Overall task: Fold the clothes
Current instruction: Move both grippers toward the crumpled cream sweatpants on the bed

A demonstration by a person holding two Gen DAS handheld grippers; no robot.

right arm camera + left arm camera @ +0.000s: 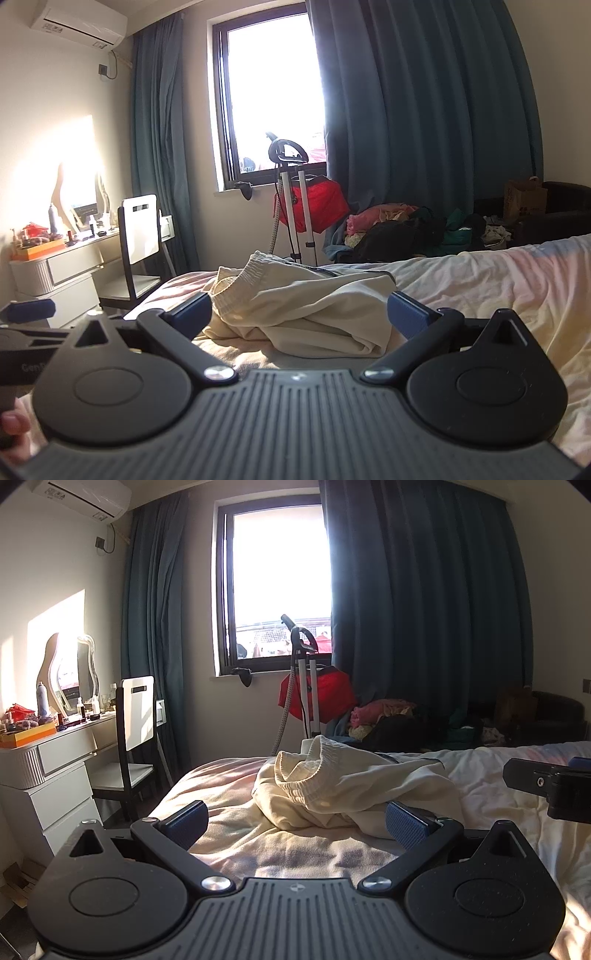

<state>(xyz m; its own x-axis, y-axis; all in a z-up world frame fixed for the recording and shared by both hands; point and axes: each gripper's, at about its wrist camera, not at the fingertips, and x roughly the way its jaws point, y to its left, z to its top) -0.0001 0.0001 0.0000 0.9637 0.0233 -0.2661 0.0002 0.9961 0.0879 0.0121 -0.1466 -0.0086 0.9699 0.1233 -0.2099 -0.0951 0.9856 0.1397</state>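
Two spread tools (295, 821) (299, 314) face cream trousers (343, 786) on bed (498, 794).

- The bed (295, 853) is viewed low and near from both wrist views, towards the window (277, 587).
- The crumpled cream garment (306, 306) is shared by the 2 views.

My left gripper's (295, 821) right pad (406, 827) covers the near edge of the cream pants (343, 782), and how their legs lie in the crumpled heap I cannot tell. My right gripper (550, 786) is cut off by the left view's right edge. The bottles on the dressing table (66, 266) are too small and sun-washed to identify, and the mirror (79, 184) is lost in glare.
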